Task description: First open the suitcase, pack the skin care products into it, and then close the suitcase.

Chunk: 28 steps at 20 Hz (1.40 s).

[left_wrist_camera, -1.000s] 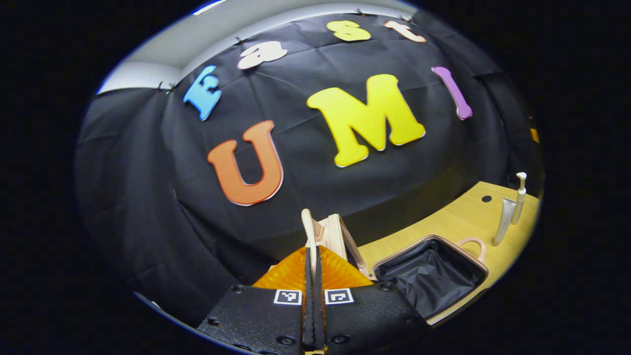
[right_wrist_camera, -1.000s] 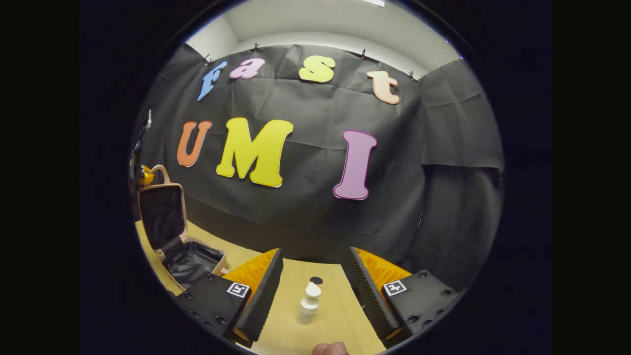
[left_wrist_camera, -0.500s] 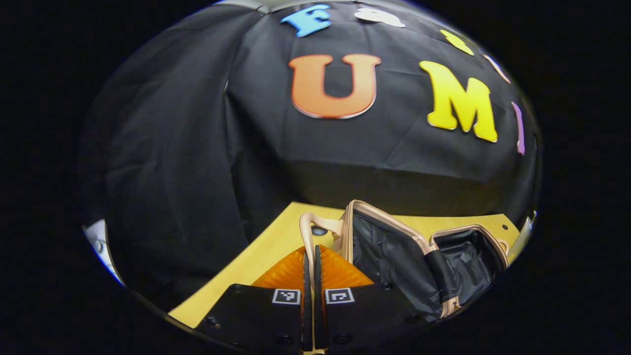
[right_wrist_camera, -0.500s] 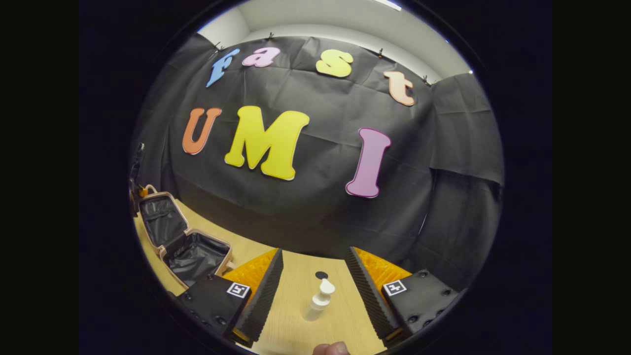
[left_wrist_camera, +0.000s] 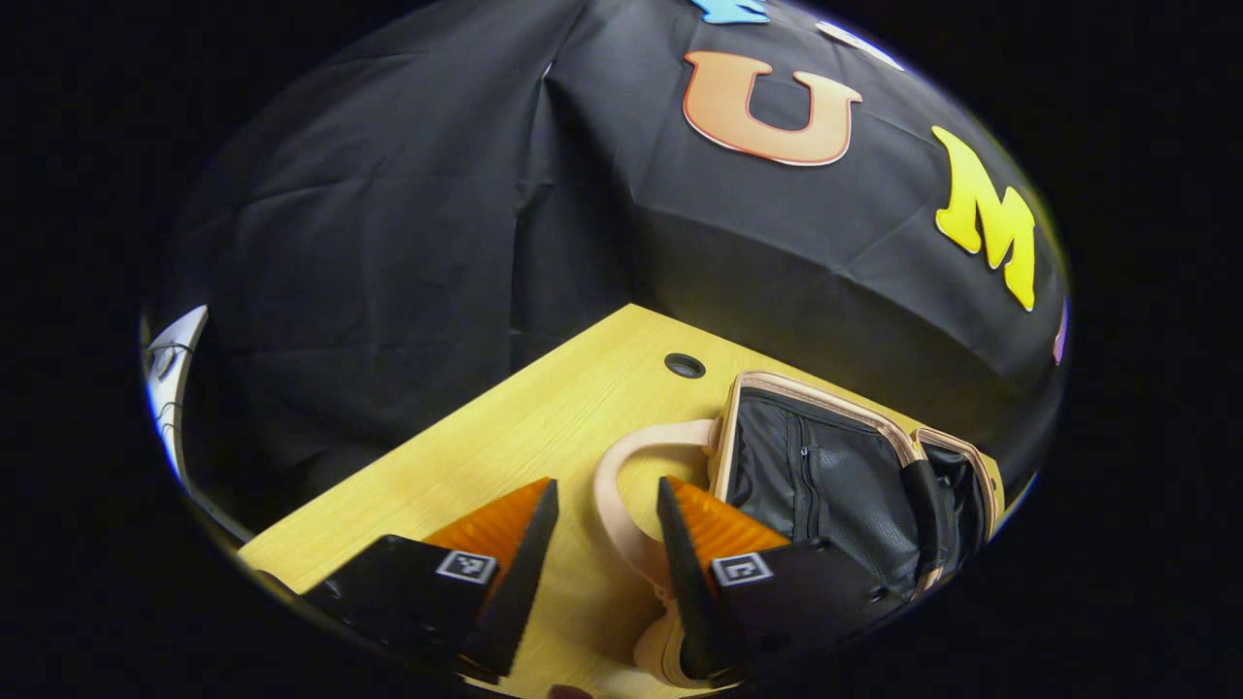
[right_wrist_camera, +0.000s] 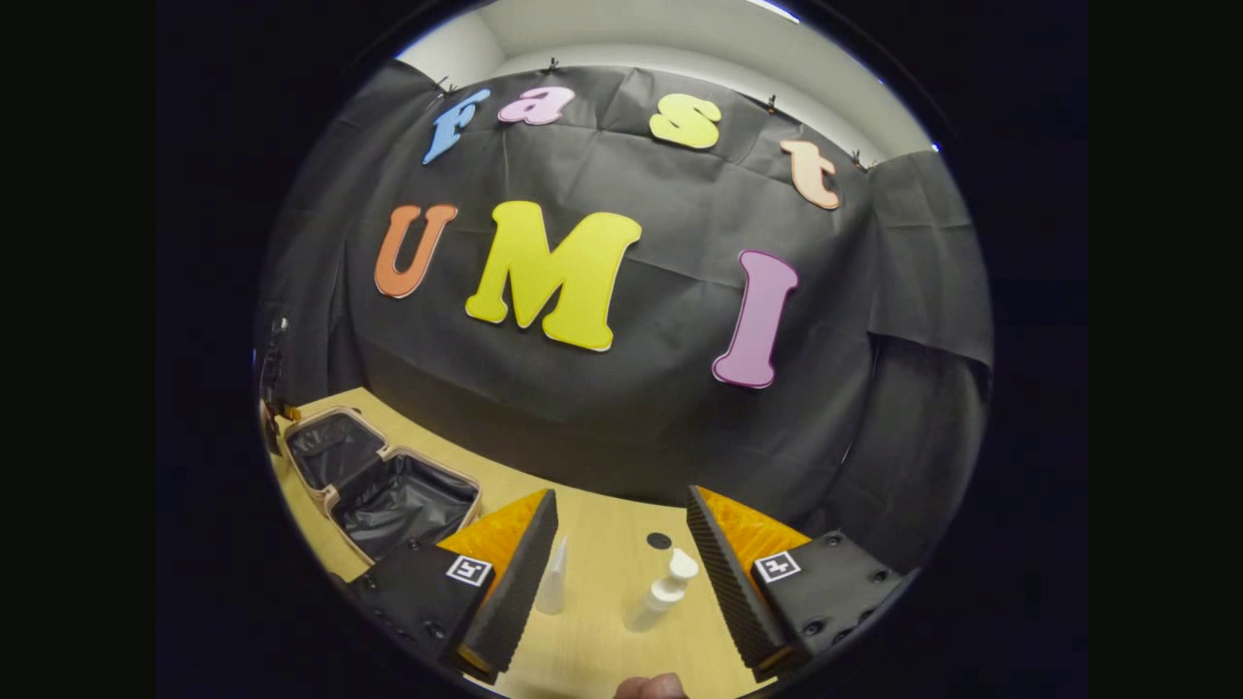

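Near the surface's (left_wrist_camera: 505,427) back left corner, the suitcase (left_wrist_camera: 835,476) lies fully open, black lining up, lid flat beside the base. Left tool (left_wrist_camera: 602,563) is wide open just above the surface, holding nothing; the suitcase's pale handle (left_wrist_camera: 621,505) loops between its fingers. The right-hand finger (left_wrist_camera: 680,573) sits against or just beside the handle, contact unclear. A round cable hole (left_wrist_camera: 685,365) sits in the surface beyond the handle.

In the right gripper view, the right tool (right_wrist_camera: 617,573) is also wide open, empty, hovering over the surface. A white pump bottle (right_wrist_camera: 660,592) stands between its fingers, touching neither. A pale tube (right_wrist_camera: 554,581) stands just beside the left-hand finger (right_wrist_camera: 515,582). The open suitcase (right_wrist_camera: 379,485) lies well apart toward the surface's left edge.
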### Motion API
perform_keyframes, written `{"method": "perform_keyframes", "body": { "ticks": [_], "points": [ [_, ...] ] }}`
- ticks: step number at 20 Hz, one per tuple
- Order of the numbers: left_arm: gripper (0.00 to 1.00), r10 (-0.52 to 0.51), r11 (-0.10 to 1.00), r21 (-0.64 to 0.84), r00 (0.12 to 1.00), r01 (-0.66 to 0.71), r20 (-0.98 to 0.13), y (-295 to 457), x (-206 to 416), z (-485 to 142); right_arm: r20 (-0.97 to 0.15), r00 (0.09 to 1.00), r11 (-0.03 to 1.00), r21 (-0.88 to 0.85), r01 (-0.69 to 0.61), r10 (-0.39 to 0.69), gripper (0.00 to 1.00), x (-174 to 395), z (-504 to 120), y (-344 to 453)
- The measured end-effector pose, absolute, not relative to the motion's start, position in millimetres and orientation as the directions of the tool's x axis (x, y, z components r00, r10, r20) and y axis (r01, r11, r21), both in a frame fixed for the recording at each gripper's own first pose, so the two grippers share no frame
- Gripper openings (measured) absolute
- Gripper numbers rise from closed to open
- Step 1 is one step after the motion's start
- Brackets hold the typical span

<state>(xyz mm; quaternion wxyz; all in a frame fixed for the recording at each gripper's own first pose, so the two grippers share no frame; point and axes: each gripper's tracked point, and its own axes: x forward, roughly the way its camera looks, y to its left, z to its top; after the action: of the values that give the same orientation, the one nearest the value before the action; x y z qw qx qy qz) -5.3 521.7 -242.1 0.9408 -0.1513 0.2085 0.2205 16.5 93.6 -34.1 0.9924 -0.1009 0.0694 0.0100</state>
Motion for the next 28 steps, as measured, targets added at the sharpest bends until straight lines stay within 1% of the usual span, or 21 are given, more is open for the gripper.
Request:
{"method": "perform_keyframes", "body": {
  "ticks": [1, 3, 5, 8, 11, 13, 17, 19, 21, 24, 27, 28],
  "points": [
    [0.81, 0.357, 0.867, -0.175, 0.826, -0.467, -0.436, 515, -5, -227, -0.136, 0.991, 0.981, -0.190, -0.036, 0.010, 0.79, 16, -34, 93],
    [0.91, 0.383, 0.885, -0.113, 0.845, -0.451, -0.372, 498, -5, -190, -0.132, 0.991, 0.985, -0.167, -0.036, 0.014, 0.79, 17, -35, 88],
    [0.96, 0.387, 0.905, -0.057, 0.872, -0.421, -0.299, 465, -3, -145, -0.138, 0.990, 0.991, -0.130, -0.043, 0.024, 0.80, 18, -39, 83],
    [0.98, 0.369, 0.927, 0.008, 0.907, -0.375, -0.205, 390, 2, -93, -0.138, 0.990, 0.995, -0.089, -0.042, 0.029, 0.79, 20, -42, 69],
    [0.98, 0.308, 0.951, 0.025, 0.936, -0.309, -0.169, 302, 8, -73, -0.129, 0.991, 0.998, -0.059, -0.031, 0.023, 0.80, 19, -44, 48],
    [0.98, 0.250, 0.967, 0.002, 0.949, -0.254, -0.192, 244, 13, -77, -0.124, 0.992, 0.998, -0.052, -0.030, 0.024, 0.78, 17, -45, 33],
    [0.98, 0.141, 0.990, 0.014, 0.966, -0.142, -0.217, 135, 15, -92, -0.127, 0.992, 0.997, -0.076, -0.022, 0.012, 0.79, 15, -50, -6],
    [0.98, 0.084, 0.996, 0.023, 0.975, -0.081, -0.207, 90, 17, -94, -0.131, 0.991, 0.996, -0.088, -0.016, 0.005, 0.79, 11, -52, -24],
    [0.98, 0.040, 0.999, 0.030, 0.977, -0.034, -0.211, 51, 20, -100, -0.137, 0.990, 0.995, -0.097, -0.004, -0.010, 0.79, 8, -56, -43],
    [0.99, -0.055, 0.996, 0.055, 0.976, 0.068, -0.213, -14, 21, -112, -0.156, 0.987, 0.995, -0.102, 0.010, -0.026, 0.80, 5, -63, -69],
    [0.98, -0.121, 0.989, 0.057, 0.960, 0.140, -0.253, -59, 25, -138, -0.149, 0.988, 0.991, -0.137, 0.006, -0.027, 0.80, 4, -62, -91],
    [0.98, -0.134, 0.987, 0.048, 0.955, 0.152, -0.265, -72, 26, -147, -0.152, 0.988, 0.989, -0.146, 0.007, -0.030, 0.78, 3, -64, -99]
  ]
}}
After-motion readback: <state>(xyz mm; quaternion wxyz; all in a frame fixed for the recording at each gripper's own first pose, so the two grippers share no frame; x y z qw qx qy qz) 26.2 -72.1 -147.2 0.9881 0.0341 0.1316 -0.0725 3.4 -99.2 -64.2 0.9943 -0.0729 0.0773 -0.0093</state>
